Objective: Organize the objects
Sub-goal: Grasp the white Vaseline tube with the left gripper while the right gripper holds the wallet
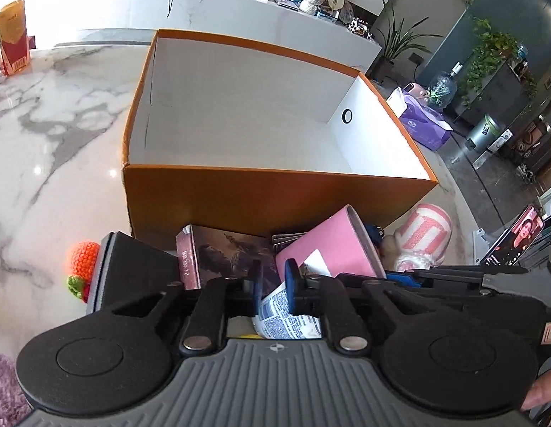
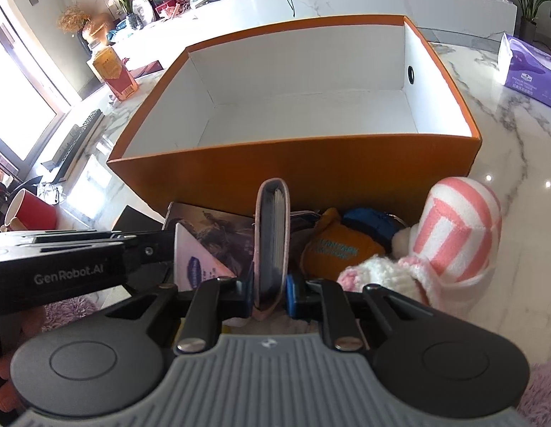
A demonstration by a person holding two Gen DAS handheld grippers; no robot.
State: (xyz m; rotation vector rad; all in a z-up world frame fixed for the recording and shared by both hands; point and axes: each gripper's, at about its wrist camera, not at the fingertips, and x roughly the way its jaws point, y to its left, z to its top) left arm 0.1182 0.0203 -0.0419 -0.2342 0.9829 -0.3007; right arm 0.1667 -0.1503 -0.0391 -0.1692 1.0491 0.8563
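An empty orange box [image 1: 275,192] with a white inside stands on the marble table; it also shows in the right wrist view [image 2: 311,163]. My left gripper [image 1: 273,290] is shut on a pink tube [image 1: 329,245] with a printed label, held just in front of the box's near wall. My right gripper [image 2: 270,297] is shut on a pink wallet [image 2: 272,242], held upright before the box. Below lie a dark book [image 1: 225,252], a pink-striped plush [image 2: 457,227], and orange and blue pouches [image 2: 332,249].
A crocheted orange toy [image 1: 83,267] lies left of the book. A purple tissue pack [image 2: 531,67] sits at the right, a red-yellow carton [image 1: 12,39] at the far left. A phone [image 1: 514,238] stands at the right edge. A red cup [image 2: 30,213] is left.
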